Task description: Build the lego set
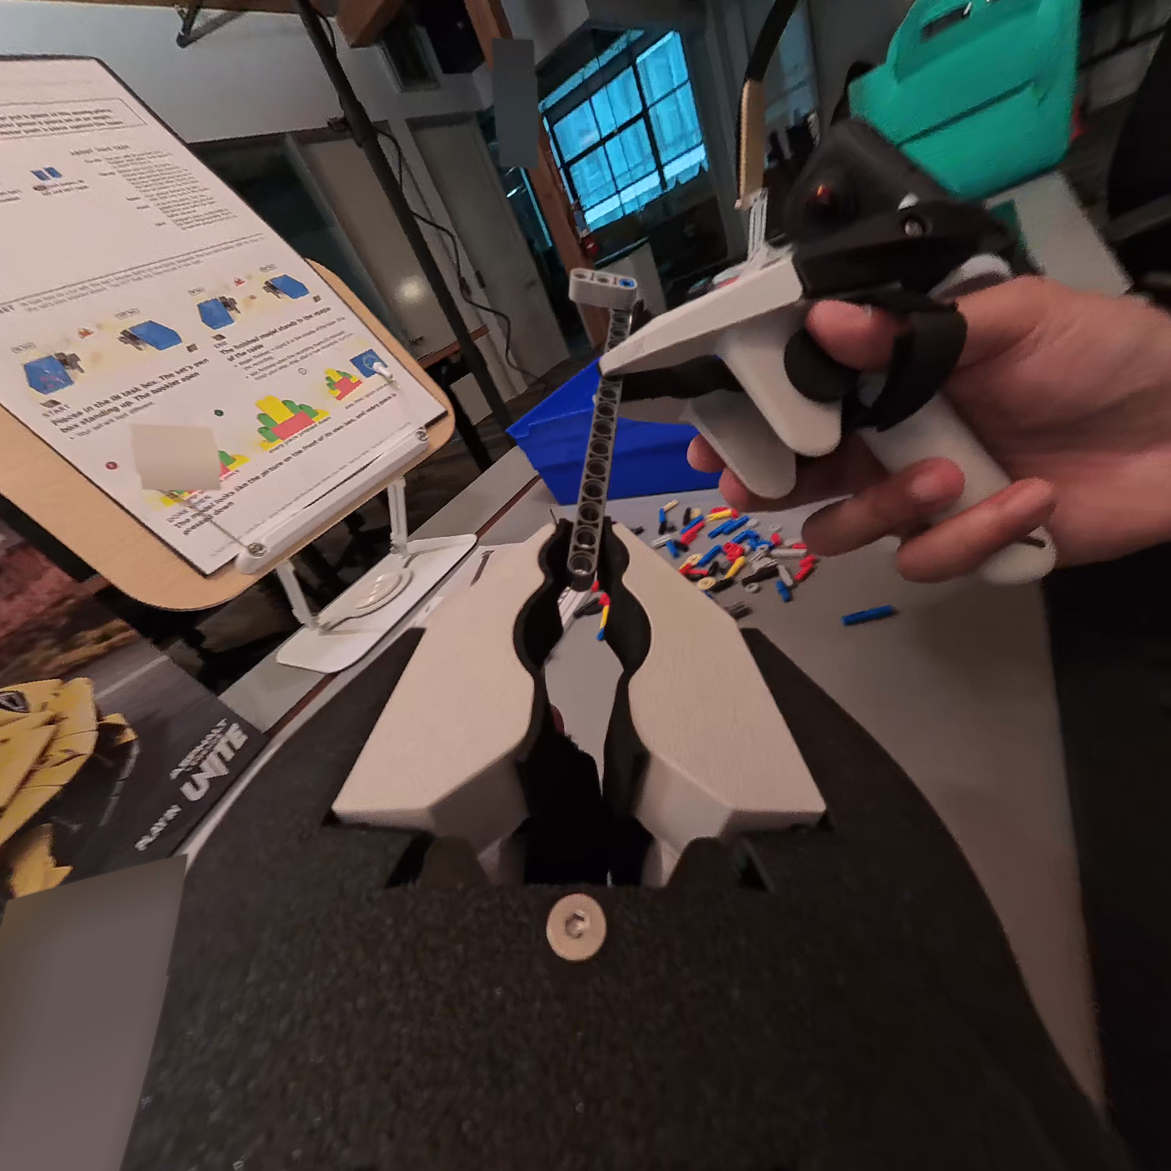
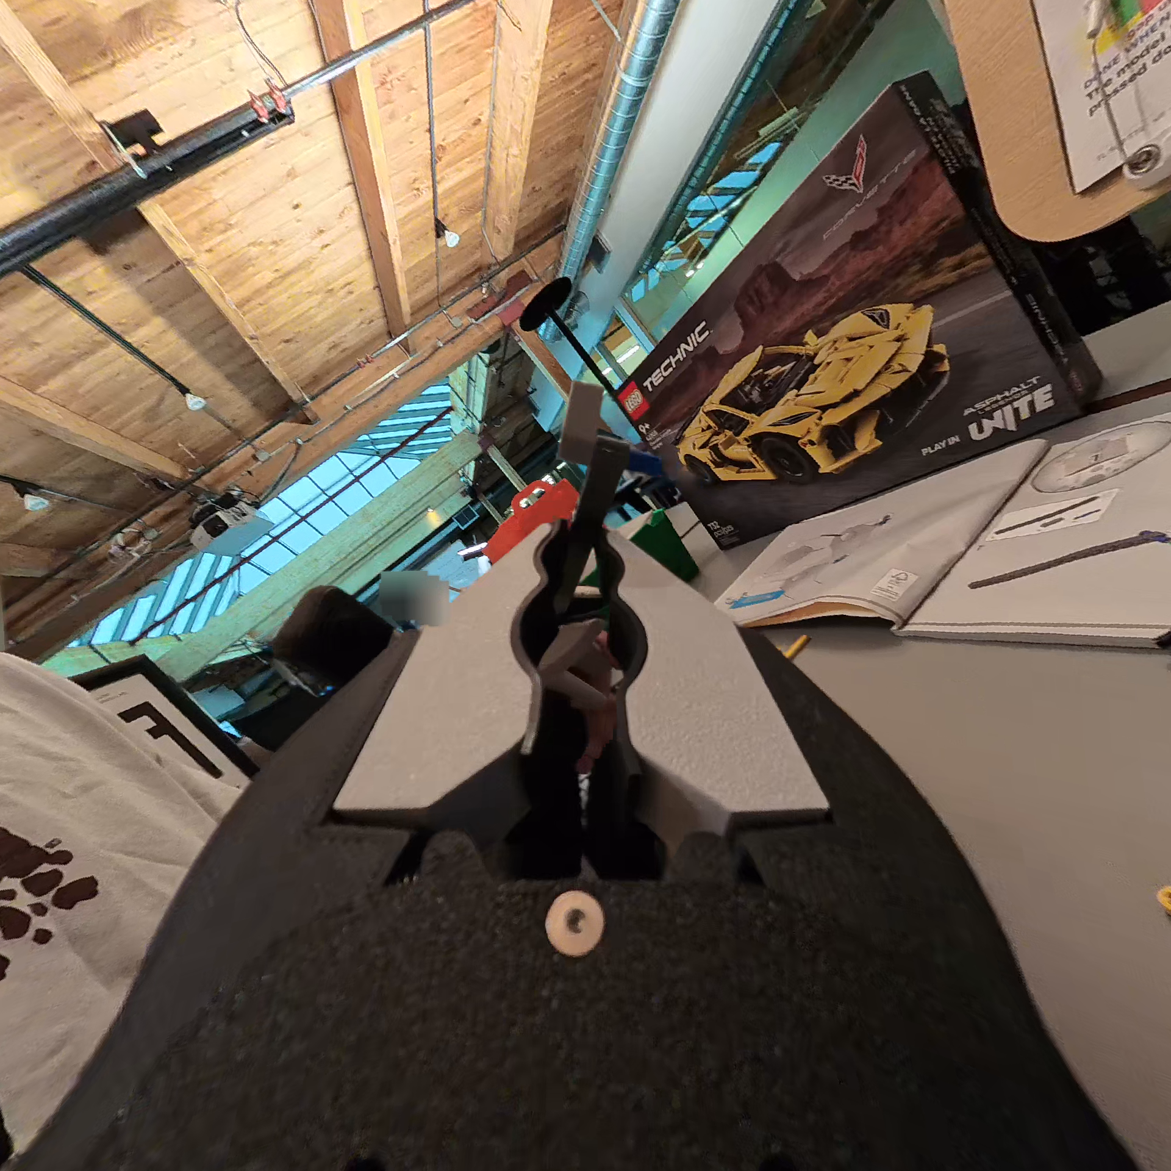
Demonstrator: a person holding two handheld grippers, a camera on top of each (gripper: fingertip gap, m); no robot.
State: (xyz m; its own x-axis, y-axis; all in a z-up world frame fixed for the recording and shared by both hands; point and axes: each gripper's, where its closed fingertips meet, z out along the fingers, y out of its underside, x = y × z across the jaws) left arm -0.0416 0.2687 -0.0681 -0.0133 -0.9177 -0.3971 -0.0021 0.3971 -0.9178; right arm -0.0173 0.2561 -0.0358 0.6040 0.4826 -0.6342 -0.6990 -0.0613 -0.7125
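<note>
My left gripper (image 1: 584, 546) is shut on the lower end of a long dark grey holed beam (image 1: 599, 437) that stands up above the table. A short light grey beam (image 1: 602, 286) with a blue pin sits across its top. My right gripper (image 1: 609, 371), held in a hand, comes in from the right and is shut on the beam's middle. In the right wrist view the right gripper (image 2: 580, 545) pinches the same dark beam (image 2: 592, 500), with the light grey piece (image 2: 582, 424) above. A pile of small loose pins and connectors (image 1: 735, 551) lies on the grey table.
A blue bin (image 1: 608, 443) stands behind the pile. An instruction sheet on a wooden stand (image 1: 209, 355) is at left. The set's box (image 2: 843, 367) and an open booklet (image 2: 950, 557) lie on the table. A loose blue pin (image 1: 868, 614) lies at right.
</note>
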